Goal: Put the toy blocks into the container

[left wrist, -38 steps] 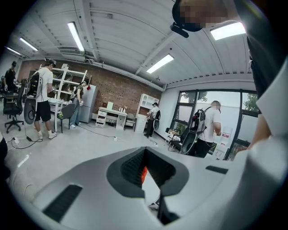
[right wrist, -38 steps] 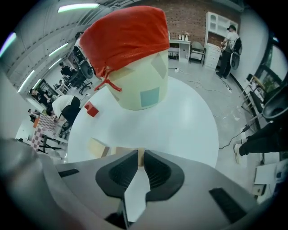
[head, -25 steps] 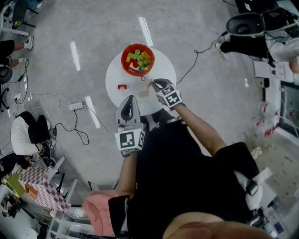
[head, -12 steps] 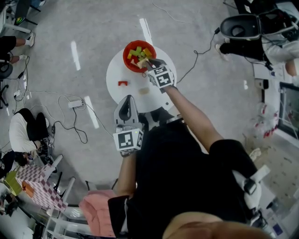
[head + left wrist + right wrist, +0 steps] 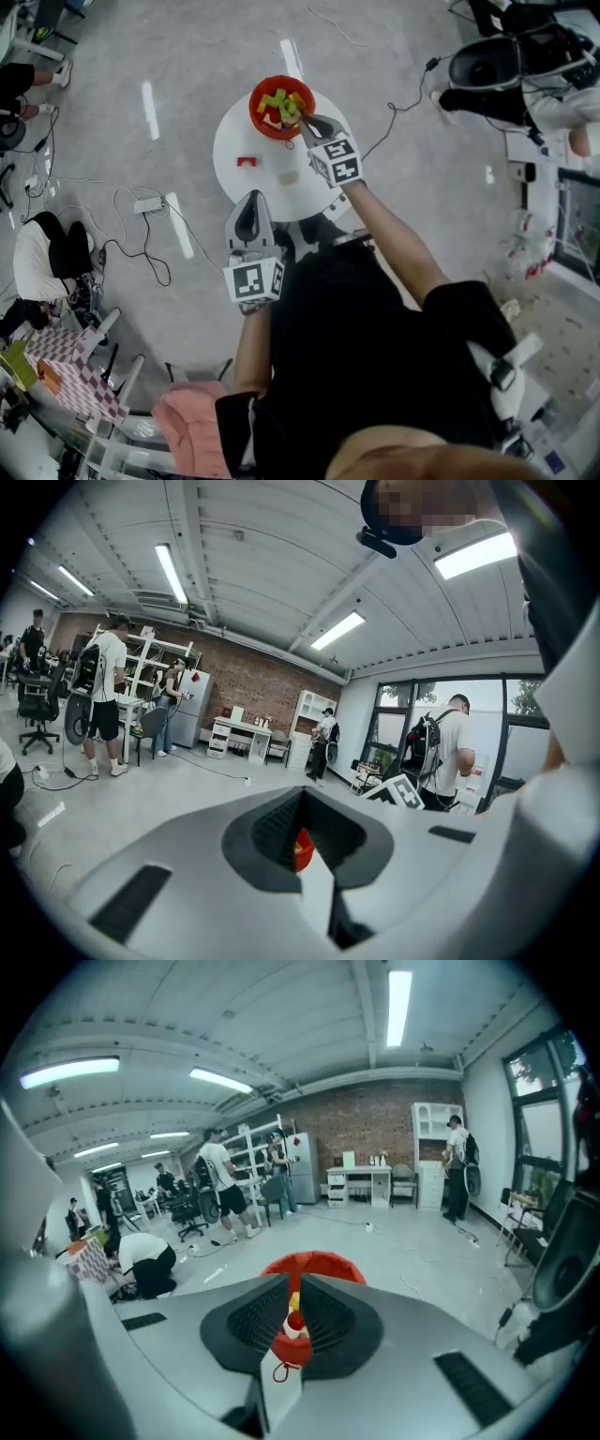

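Head view from above: one red bowl (image 5: 253, 111) stands at the far side of the round table (image 5: 234, 141), heaped with blocks (image 5: 279, 103) too jumbled to count. Two more lie loose on the table. The red block (image 5: 247, 161) has its long axis running left to right. The beige block (image 5: 289, 176), nearer the middle, is too small to read its lie.

The right gripper (image 5: 305, 120) points over the bowl's near rim, its jaws parted by a slit with nothing pinched. The left gripper (image 5: 251, 199) hangs at the table's near edge, pointing at the bowl, its jaws closed and empty.
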The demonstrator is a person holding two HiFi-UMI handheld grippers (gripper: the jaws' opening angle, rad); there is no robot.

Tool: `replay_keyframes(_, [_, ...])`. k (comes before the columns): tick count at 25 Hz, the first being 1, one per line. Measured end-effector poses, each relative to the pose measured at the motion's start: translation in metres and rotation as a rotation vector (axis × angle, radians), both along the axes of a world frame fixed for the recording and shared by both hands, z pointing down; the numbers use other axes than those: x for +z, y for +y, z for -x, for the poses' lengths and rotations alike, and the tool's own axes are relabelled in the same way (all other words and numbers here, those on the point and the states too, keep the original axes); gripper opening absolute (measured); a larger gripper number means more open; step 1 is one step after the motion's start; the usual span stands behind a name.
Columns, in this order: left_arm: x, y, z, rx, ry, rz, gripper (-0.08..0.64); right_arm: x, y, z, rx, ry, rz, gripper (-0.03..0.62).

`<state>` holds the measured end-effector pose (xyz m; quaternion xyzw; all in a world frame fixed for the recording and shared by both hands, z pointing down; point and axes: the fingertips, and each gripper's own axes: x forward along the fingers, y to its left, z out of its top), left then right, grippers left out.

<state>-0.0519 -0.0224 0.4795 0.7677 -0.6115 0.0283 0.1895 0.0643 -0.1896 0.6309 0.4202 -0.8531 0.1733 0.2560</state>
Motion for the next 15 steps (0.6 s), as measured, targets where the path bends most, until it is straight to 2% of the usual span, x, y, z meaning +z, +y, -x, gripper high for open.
replay_keyframes(2, [-0.001,0.002,0.002,-0.003,0.001,-0.006,-0.002,-0.018,0.018,0.011,-0.054,-0.041,-0.055,0.004])
replay_keyframes(5, [-0.001,0.007,0.005,-0.008,0.004,-0.007,-0.002,-0.004,0.052,0.021,-0.123,-0.048,-0.028,-0.002])
replay_keyframes(10, [0.004,0.016,0.005,0.0,0.007,0.002,-0.002,0.075,0.108,0.026,-0.22,0.084,0.132,-0.002])
replay_keyframes(12, [0.007,0.021,0.003,0.007,0.008,0.008,-0.002,0.107,0.129,0.029,-0.288,0.157,0.199,-0.002])
replay_keyframes(15, [0.012,0.028,-0.001,0.015,0.011,0.016,-0.002,0.154,0.159,0.033,-0.408,0.251,0.35,0.0])
